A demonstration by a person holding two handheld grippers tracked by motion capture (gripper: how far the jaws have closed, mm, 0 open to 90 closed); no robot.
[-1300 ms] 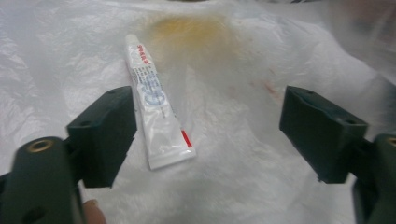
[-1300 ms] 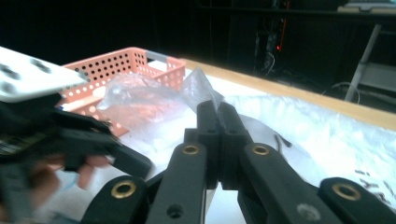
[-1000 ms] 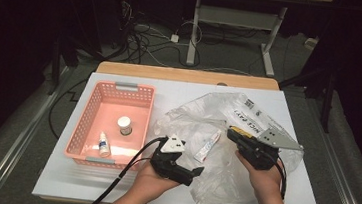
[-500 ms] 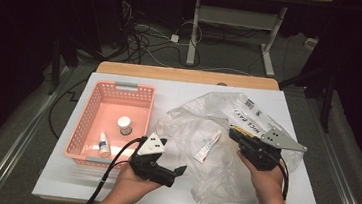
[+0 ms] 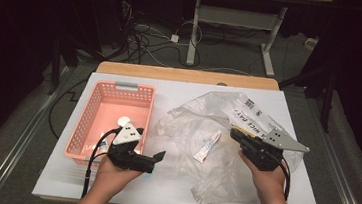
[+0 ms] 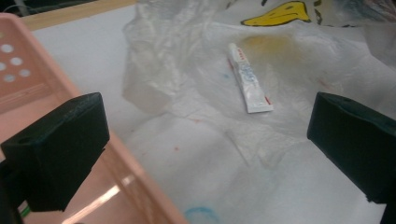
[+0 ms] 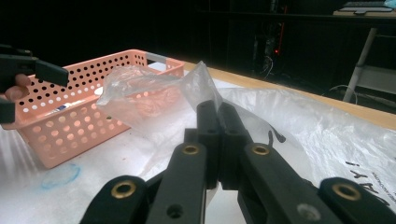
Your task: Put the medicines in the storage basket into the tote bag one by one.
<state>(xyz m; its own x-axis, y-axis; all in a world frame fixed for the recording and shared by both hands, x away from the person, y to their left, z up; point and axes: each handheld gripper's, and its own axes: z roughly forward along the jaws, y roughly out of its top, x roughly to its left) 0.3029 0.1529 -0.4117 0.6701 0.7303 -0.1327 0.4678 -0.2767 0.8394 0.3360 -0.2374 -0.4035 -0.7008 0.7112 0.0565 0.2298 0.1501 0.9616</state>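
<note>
A clear plastic bag (image 5: 201, 134) printed with black text lies crumpled on the white table (image 5: 160, 190). A small white tube (image 5: 207, 146) rests inside it, also in the left gripper view as the tube (image 6: 250, 79) under the bag's film (image 6: 187, 56). My right gripper (image 5: 236, 135) is shut on a fold of the bag (image 7: 154, 93), which it holds raised; its jaws (image 7: 217, 112) meet on the film. My left gripper (image 5: 156, 159) is open and holds nothing. It hovers by the front right corner of the pink basket (image 5: 91, 123), pointing toward the bag, and its jaws stand wide (image 6: 205, 140).
The pink perforated basket (image 7: 84, 107) holds a small white bottle (image 5: 123, 121) and another small item (image 5: 103, 146). A blue ring mark (image 6: 201, 215) is drawn on the table near the basket. Beyond the table's wooden far edge (image 5: 186, 75) are cables and a desk frame.
My left gripper has drawn back leftward from the bag to the basket's front right corner, empty. The right gripper has kept its grip on the bag and stayed still.
</note>
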